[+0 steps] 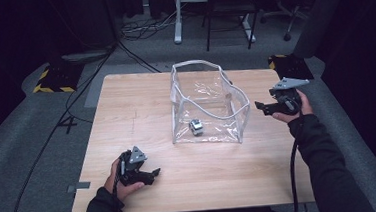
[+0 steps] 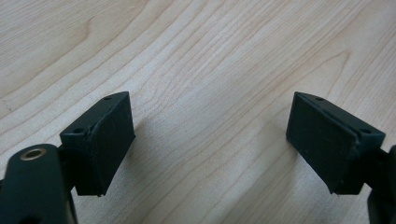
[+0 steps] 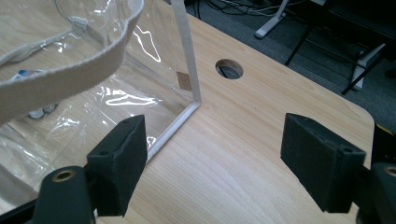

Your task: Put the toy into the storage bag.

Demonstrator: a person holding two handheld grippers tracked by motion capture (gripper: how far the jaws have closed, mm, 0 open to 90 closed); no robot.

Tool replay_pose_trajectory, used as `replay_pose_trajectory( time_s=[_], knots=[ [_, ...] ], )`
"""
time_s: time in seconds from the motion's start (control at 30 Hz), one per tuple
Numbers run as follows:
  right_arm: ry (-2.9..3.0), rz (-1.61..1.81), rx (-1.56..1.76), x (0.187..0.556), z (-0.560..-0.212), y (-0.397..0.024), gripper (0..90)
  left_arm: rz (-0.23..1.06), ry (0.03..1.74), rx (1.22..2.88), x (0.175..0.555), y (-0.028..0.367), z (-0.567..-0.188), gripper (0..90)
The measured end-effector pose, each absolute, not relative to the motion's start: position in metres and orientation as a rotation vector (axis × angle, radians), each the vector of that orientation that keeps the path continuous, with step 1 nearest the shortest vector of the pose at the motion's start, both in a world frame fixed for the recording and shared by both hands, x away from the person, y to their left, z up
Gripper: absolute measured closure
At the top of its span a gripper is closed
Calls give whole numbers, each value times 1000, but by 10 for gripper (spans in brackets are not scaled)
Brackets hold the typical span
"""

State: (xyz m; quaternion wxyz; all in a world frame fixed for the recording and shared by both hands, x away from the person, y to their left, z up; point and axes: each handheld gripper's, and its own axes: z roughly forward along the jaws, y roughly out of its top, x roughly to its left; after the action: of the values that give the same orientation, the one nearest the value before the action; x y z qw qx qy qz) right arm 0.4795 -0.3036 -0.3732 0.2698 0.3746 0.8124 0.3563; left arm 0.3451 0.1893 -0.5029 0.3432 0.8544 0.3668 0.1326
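A: Where is the bag (image 1: 208,102) seen?

B: One clear bag is stood upright, mouth open, on the table (image 1: 136,114), a little right of the middle. It is edged in pale webbing, and a strap (image 3: 70,74) of the same webbing is looped over the mouth. One small item (image 1: 196,127) is lain on the bag's floor, near its front wall.

A: Can any writing be read?

B: None can be made out. A blue and white print is glimpsed on the item through the plastic in the right gripper view, but it is too blurred to be read. A small brown patch (image 3: 184,80) is seen on the bag's wall there; no lettering can be told on it.

A: How are the grippers held?

B: The right gripper (image 1: 266,106) is held just right of the bag, its jaws apart with nothing between them, one jaw close beside the bag's bottom seam. The left gripper (image 1: 151,176) is held low over the near left of the table, well apart from the bag, jaws also apart with only bare wood between them.

A: What is shown by one view and not another?

B: A round hole (image 3: 229,68) in the tabletop is given by the right gripper view. Both forearms in dark sleeves and the two trailing cables are given by the high view.
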Motion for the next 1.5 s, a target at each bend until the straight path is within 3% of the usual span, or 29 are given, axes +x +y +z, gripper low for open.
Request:
replay_pose_trajectory(
  time_s=[1.5],
  knots=[
    [2302,891,988,433,-445,-315,229,351,959,2219,345,189,-503,155]
  ],
)
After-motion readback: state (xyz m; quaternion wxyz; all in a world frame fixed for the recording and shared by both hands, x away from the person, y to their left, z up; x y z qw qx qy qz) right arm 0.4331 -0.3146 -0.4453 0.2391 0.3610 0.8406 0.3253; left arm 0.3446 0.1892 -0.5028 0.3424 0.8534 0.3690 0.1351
